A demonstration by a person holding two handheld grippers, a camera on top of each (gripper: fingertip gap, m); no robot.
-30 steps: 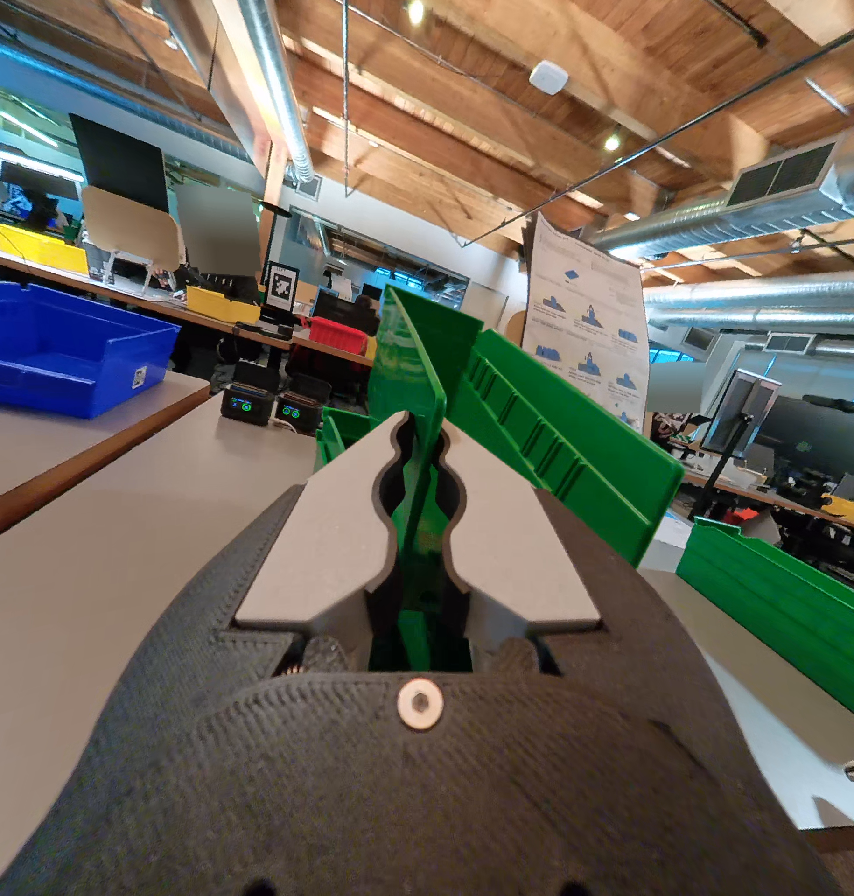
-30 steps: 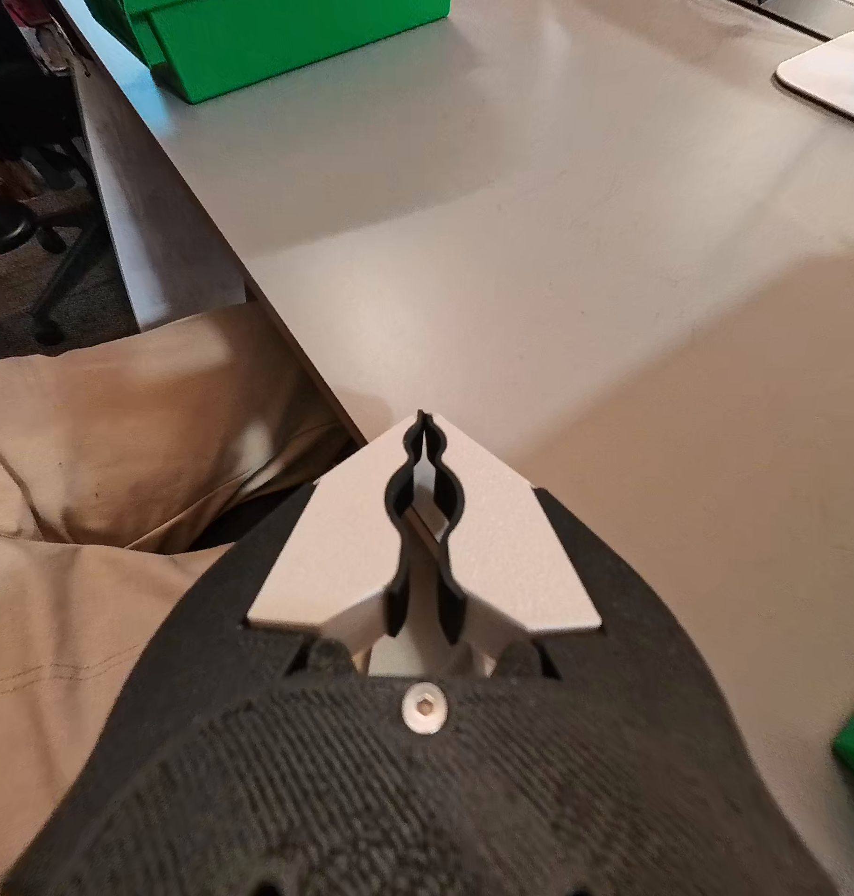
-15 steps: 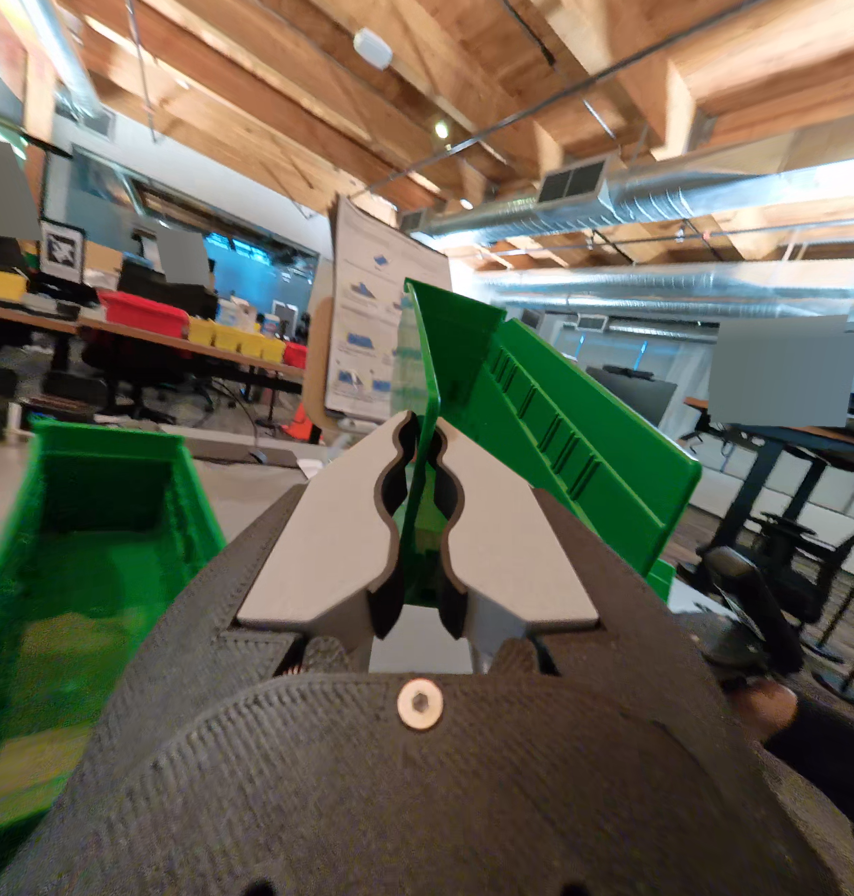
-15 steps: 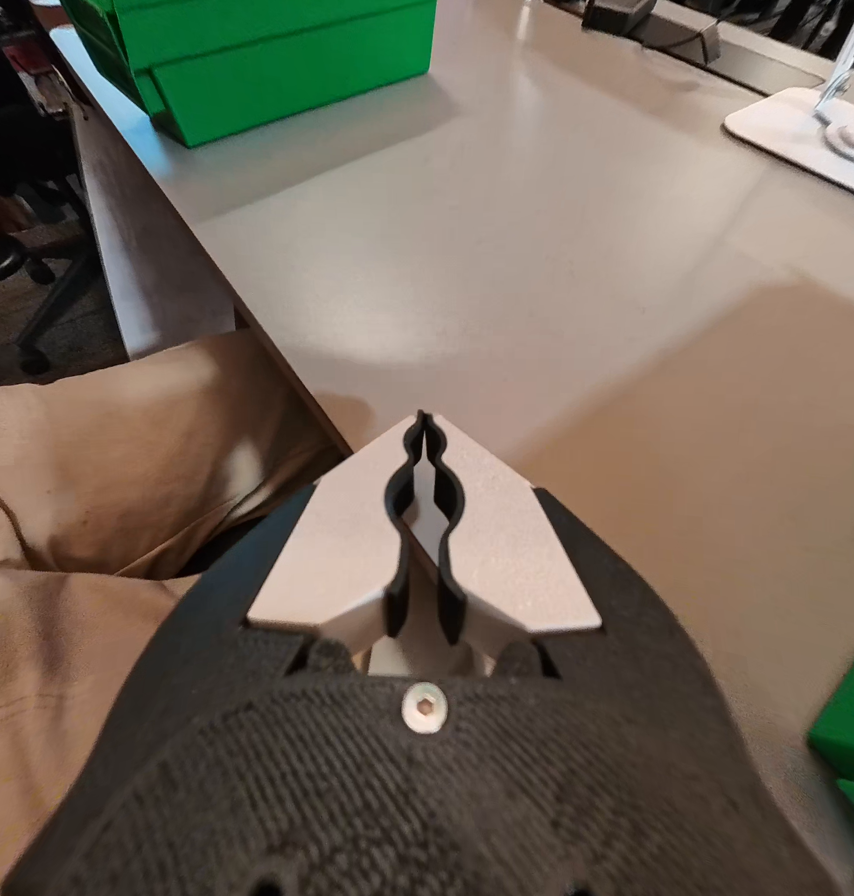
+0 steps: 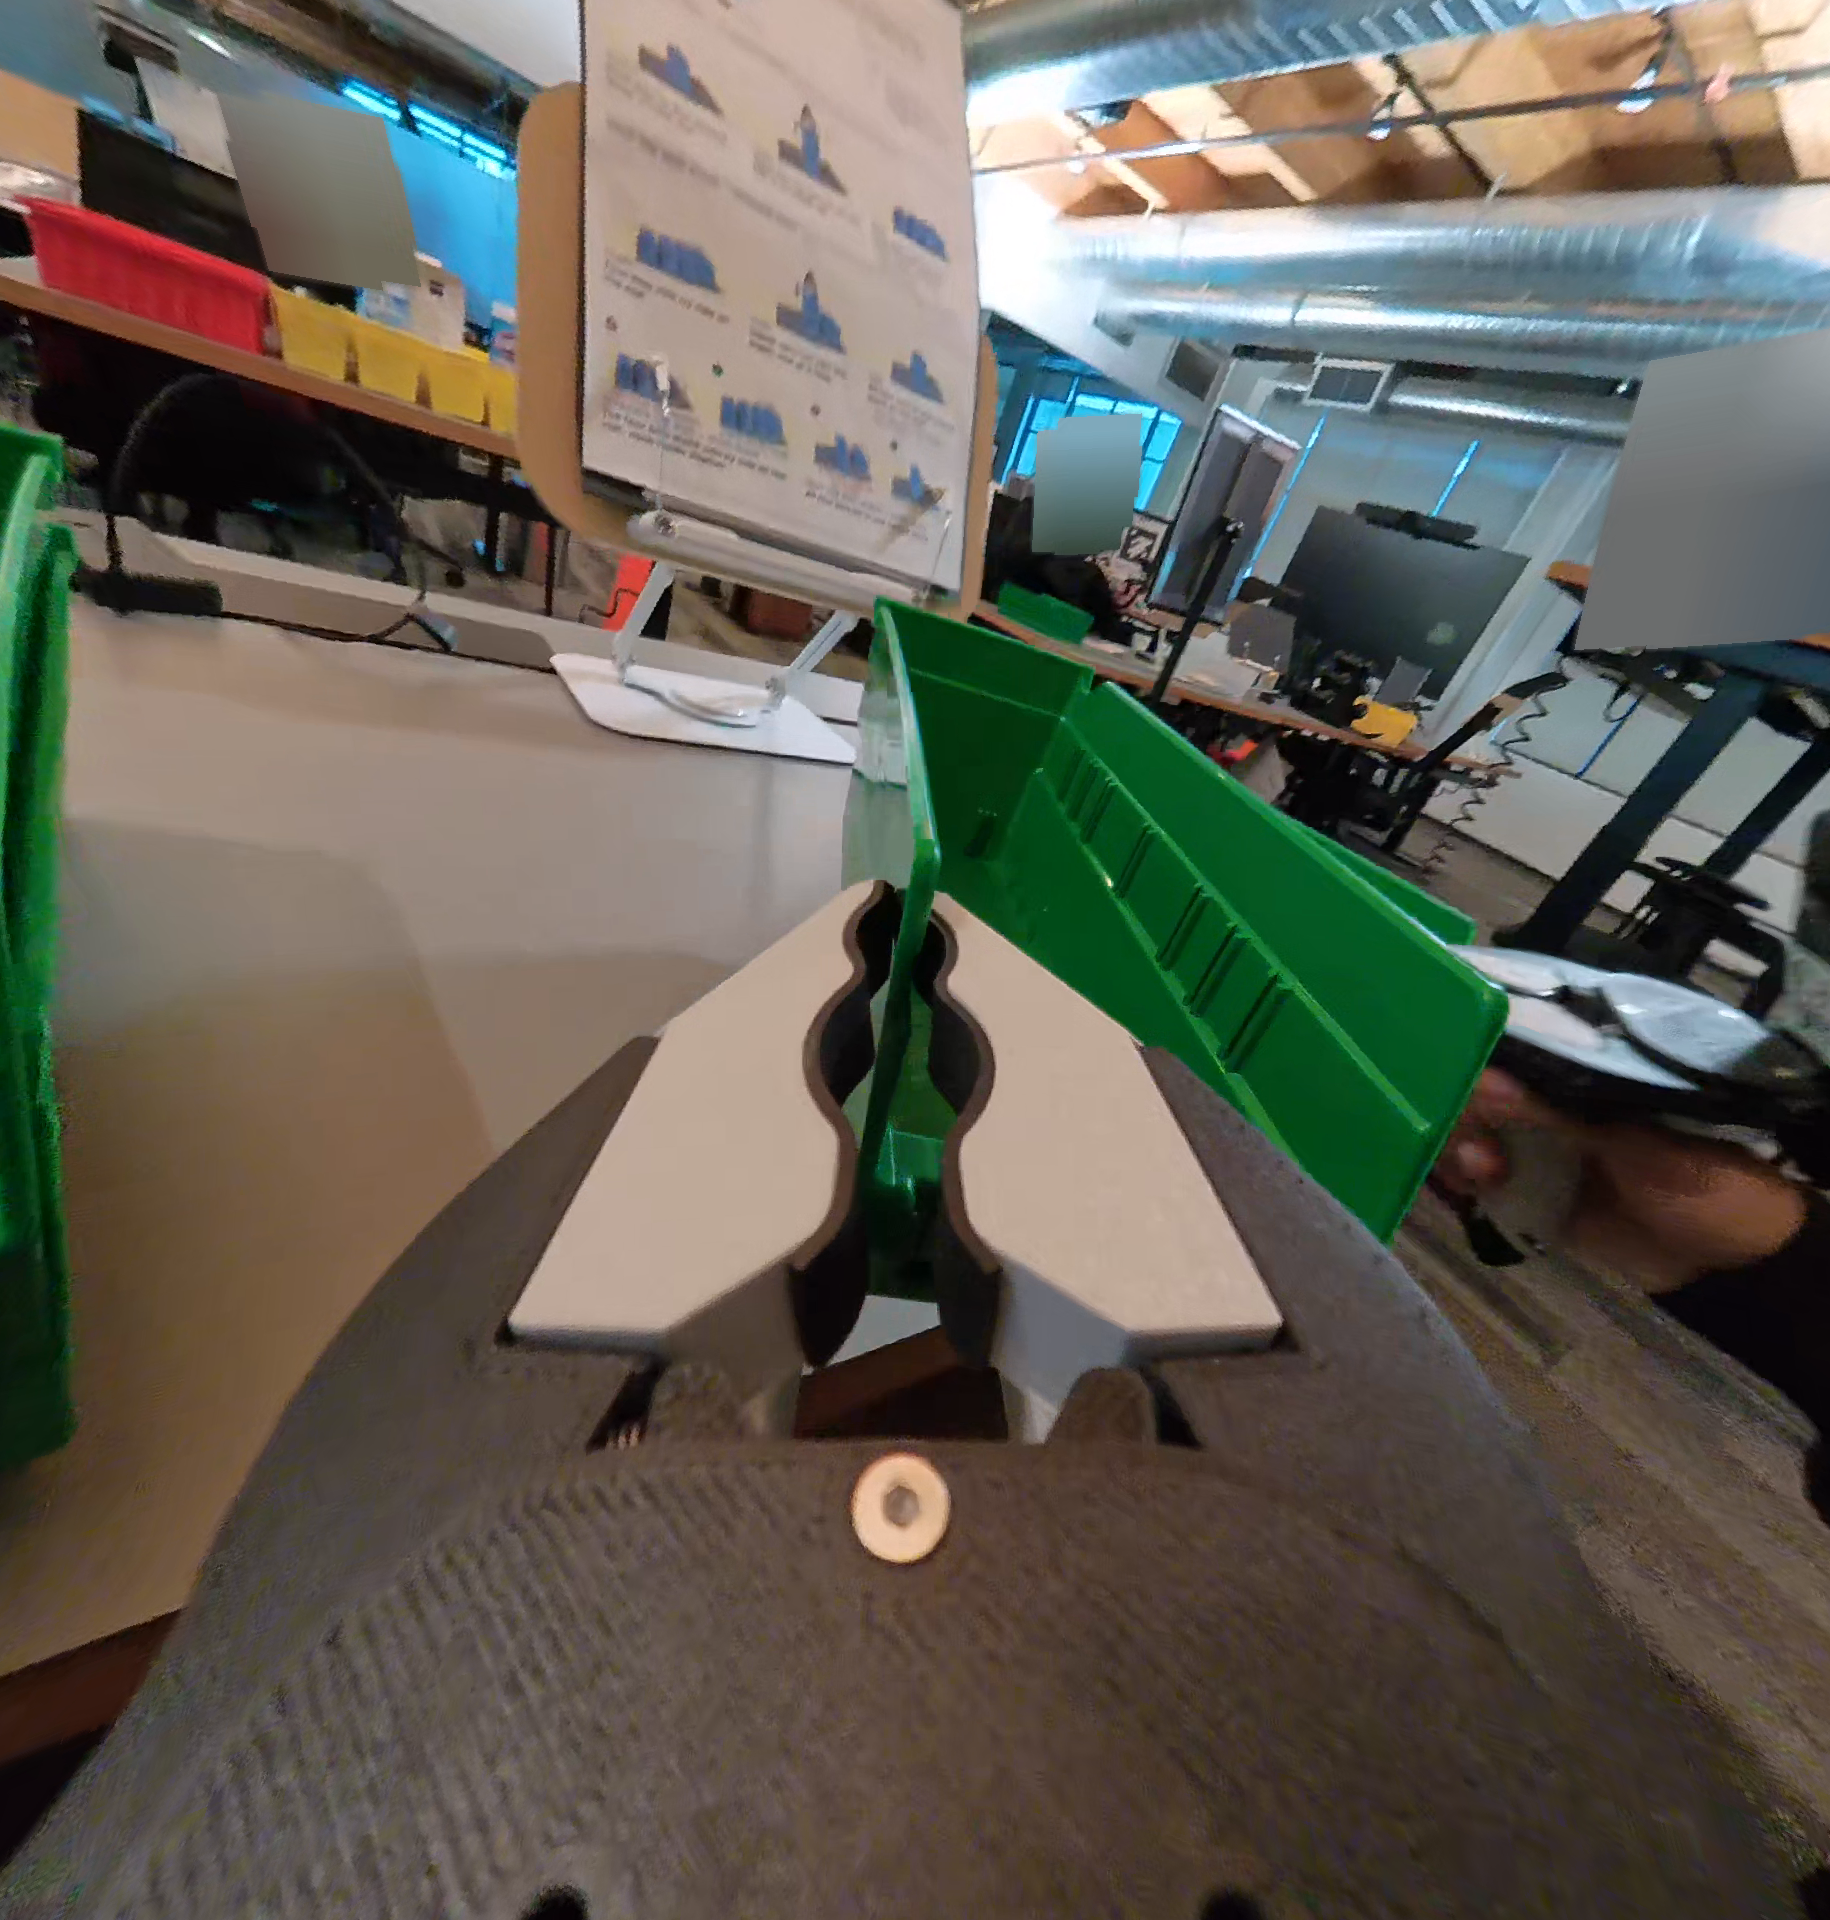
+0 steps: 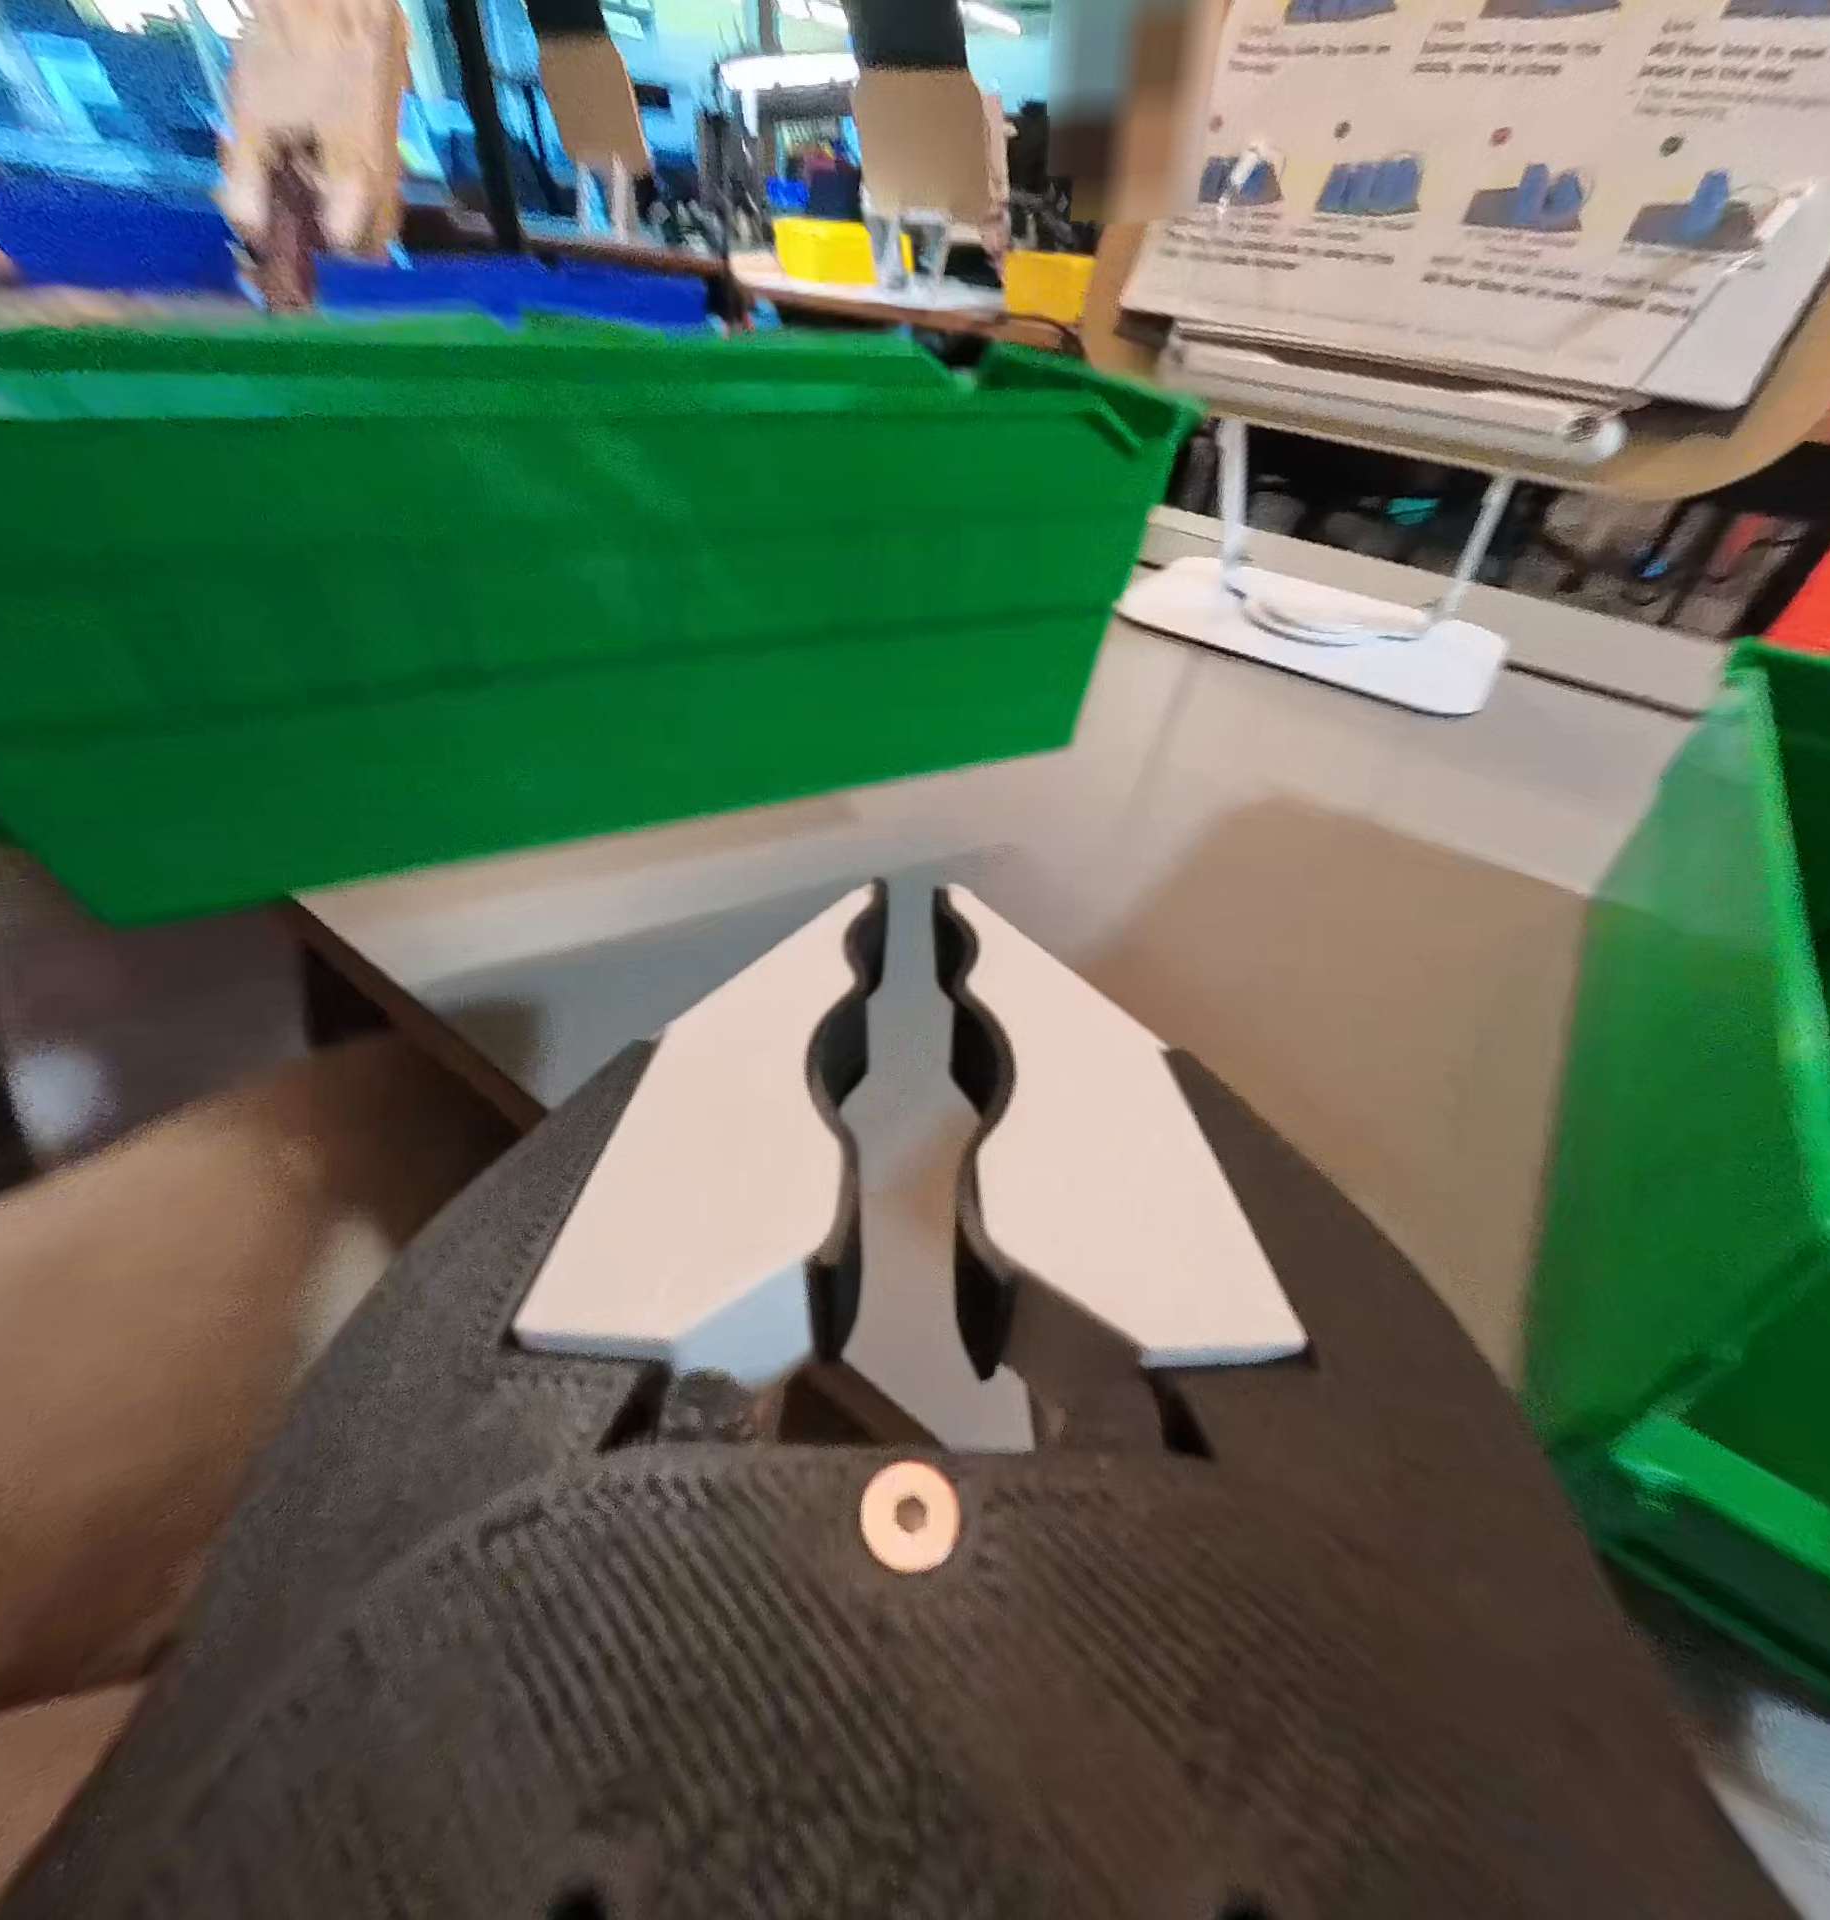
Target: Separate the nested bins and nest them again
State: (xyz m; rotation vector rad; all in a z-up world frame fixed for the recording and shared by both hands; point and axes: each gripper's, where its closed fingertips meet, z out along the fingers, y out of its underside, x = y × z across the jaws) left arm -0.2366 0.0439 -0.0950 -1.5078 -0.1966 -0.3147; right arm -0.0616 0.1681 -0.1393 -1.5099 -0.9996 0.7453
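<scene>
My left gripper is shut on the side wall of a green bin and holds it tilted above the grey table. A second green bin stands at the left edge of that view. My right gripper is empty, its fingers a narrow gap apart, low over the table's front edge. A long green bin, blurred, fills the upper left ahead of it and reaches out past the table edge. Another green bin is close on the right. The right gripper also shows in the left wrist view, beyond the held bin.
A poster board on a white stand is at the back of the table, also in the right wrist view. A cable and a dark box lie at the back left. The person's leg is below the front edge. Desks and chairs stand beyond.
My left gripper has swung right and tipped down with the bin in it. My right gripper has lifted its view from the tabletop toward the bins, and its fingers have parted slightly.
</scene>
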